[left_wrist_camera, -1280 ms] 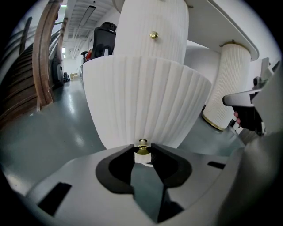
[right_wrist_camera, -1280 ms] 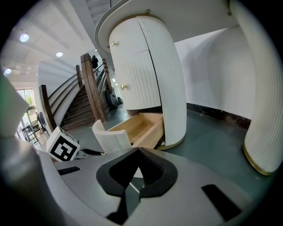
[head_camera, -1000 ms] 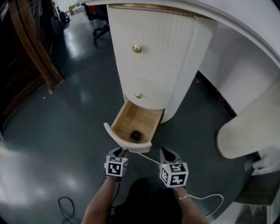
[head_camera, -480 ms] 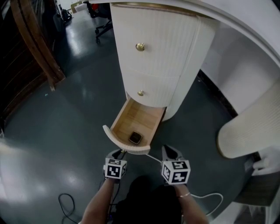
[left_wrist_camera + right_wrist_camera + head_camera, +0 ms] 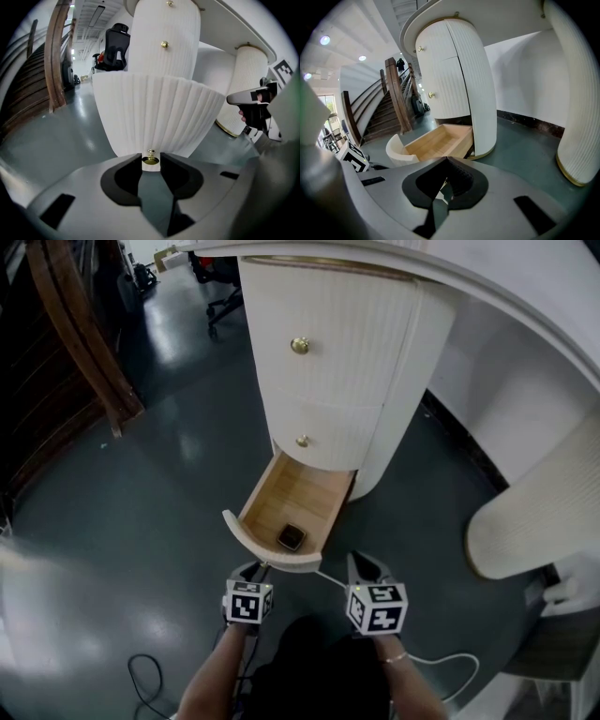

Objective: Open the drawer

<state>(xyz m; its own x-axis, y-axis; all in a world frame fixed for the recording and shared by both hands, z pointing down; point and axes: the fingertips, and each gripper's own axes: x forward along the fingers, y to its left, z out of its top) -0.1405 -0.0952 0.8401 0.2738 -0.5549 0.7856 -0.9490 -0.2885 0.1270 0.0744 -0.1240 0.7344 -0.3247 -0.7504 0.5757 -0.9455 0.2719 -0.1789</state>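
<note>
The bottom drawer [image 5: 265,505] of the white ribbed cabinet [image 5: 337,343] stands pulled out, its light wood inside showing. A small dark object [image 5: 292,538] lies in it near the front. My left gripper [image 5: 260,569] is at the curved drawer front [image 5: 154,112], with the brass knob [image 5: 150,160] between its jaw tips, which close on it. My right gripper [image 5: 362,564] hangs just right of the drawer front, its jaws together with nothing in them. In the right gripper view the drawer [image 5: 436,143] lies ahead of the right gripper [image 5: 446,162].
Two closed drawers above carry brass knobs [image 5: 299,346] [image 5: 303,441]. A ribbed white column [image 5: 534,512] stands at the right and a wooden stair rail [image 5: 75,324] at the left. A dark cable [image 5: 141,676] loops on the grey floor. An office chair [image 5: 220,292] stands farther back.
The drawer front has come slightly farther out of the cabinet, with my left gripper on its knob. The right gripper has kept still.
</note>
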